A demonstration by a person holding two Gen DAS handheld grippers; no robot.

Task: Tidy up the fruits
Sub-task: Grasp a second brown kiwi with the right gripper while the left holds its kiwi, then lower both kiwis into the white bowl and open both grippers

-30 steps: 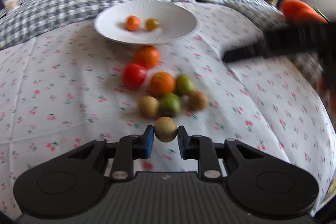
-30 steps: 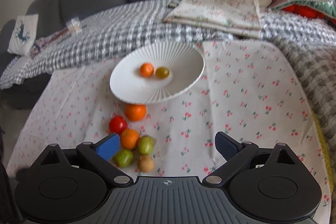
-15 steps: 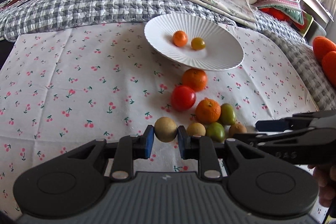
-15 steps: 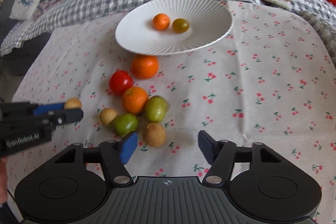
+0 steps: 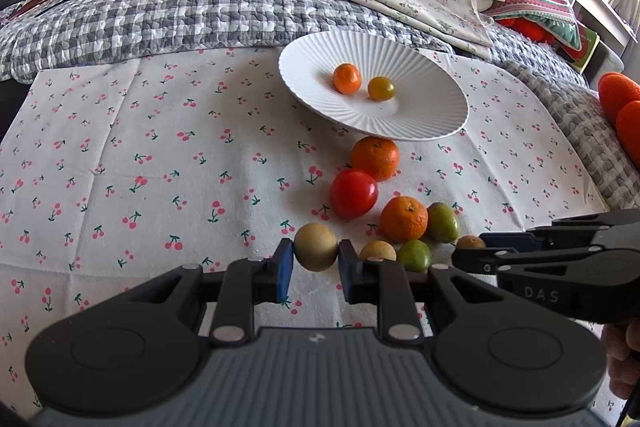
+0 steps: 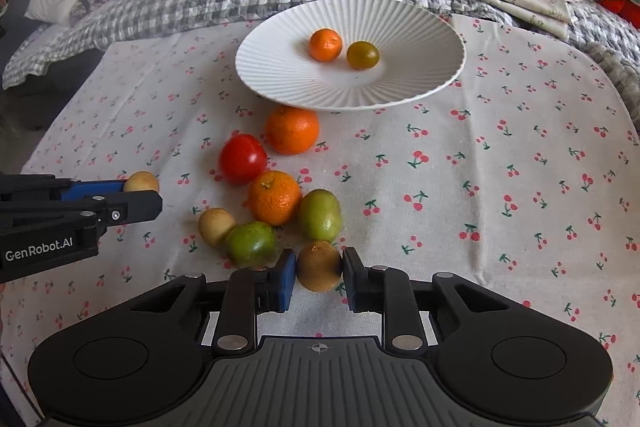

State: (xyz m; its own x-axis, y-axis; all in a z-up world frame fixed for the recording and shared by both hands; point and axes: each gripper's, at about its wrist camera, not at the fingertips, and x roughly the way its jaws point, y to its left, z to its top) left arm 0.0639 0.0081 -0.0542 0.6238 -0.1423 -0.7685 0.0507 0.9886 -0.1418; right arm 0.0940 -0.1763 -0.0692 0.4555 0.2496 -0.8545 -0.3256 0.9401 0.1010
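Left gripper: jaws are closed to the width of a tan round fruit, which is pinched between the two blue pads and held off the cherry-print cloth, toward its near edge. The same fruit is seen from the right wrist view at the far left, between the left gripper's fingertips.

Right gripper: jaws are narrowed onto a brown kiwi; both pads are seen against its sides. Whether the kiwi is lifted or resting on the cloth cannot be told.

Just beyond the kiwi, a cluster is noted on the cloth: a green fruit, a second tan fruit, an olive-green fruit and an orange, touching one another. Further on, a red tomato and a larger orange are seen; the latter sits at the near rim of the white ribbed plate. On the plate, toward the cloth's far edge, a small orange and a yellow-green small fruit lie just beside each other.

Change against 0.5 s ago: the right gripper's jaws, then wide open short of the kiwi, are now closed around it. The left gripper's hold on the tan fruit is unchanged. The loose fruits and plate are unmoved.
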